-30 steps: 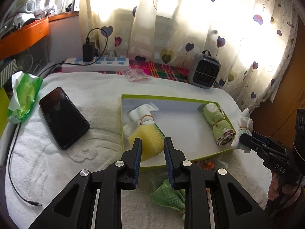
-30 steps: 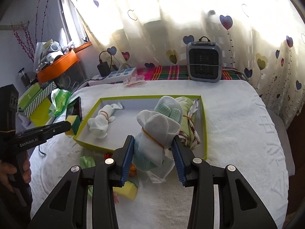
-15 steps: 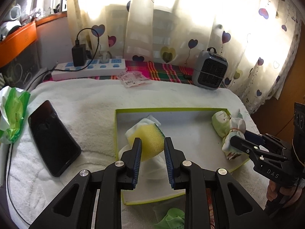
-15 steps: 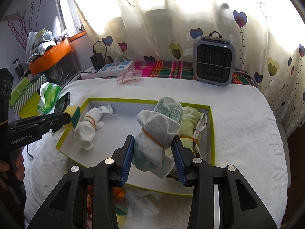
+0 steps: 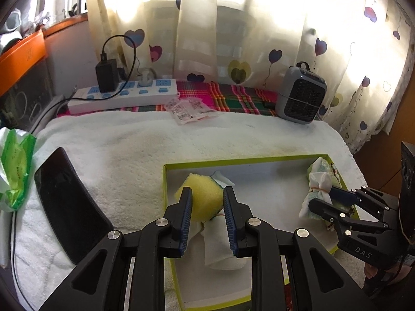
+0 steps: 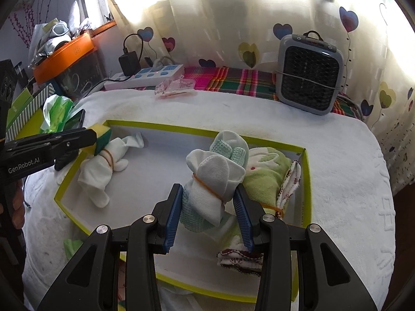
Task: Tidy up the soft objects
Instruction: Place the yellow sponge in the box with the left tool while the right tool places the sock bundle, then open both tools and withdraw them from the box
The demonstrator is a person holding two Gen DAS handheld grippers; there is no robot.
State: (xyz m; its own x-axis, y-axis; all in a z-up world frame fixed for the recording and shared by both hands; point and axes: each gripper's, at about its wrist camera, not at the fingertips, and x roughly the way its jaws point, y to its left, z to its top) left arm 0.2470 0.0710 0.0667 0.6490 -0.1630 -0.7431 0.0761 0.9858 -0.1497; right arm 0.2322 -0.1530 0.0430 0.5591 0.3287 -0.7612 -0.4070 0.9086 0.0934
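Right wrist view: a white towel [image 6: 337,155] covers the counter and carries a shallow green-rimmed tray [image 6: 307,181]. Inside the tray, a green rolled cloth [image 6: 269,171] lies against the right wall, and a white rolled cloth [image 6: 98,171] bound with a rubber band lies near the left wall.

The right tongs [image 6: 207,207] are clamped on a white-and-mint sock bundle [image 6: 215,178], held above the tray floor just beside the green rolled cloth.

The left tongs [image 5: 207,207] stand narrow, clamped on a yellow sponge [image 5: 201,191], held over the white rolled cloth at the tray's left end.

Risks, as judged from this position:
- The sponge is compressible; released from a height, it may bounce or roll off the cloth beneath it.
- The sock bundle may snag on the green cloth's band or land on top of it.
- A phone [image 5: 67,212] lies just outside the tray's left wall; a wide swing of the left tongs could strike it.
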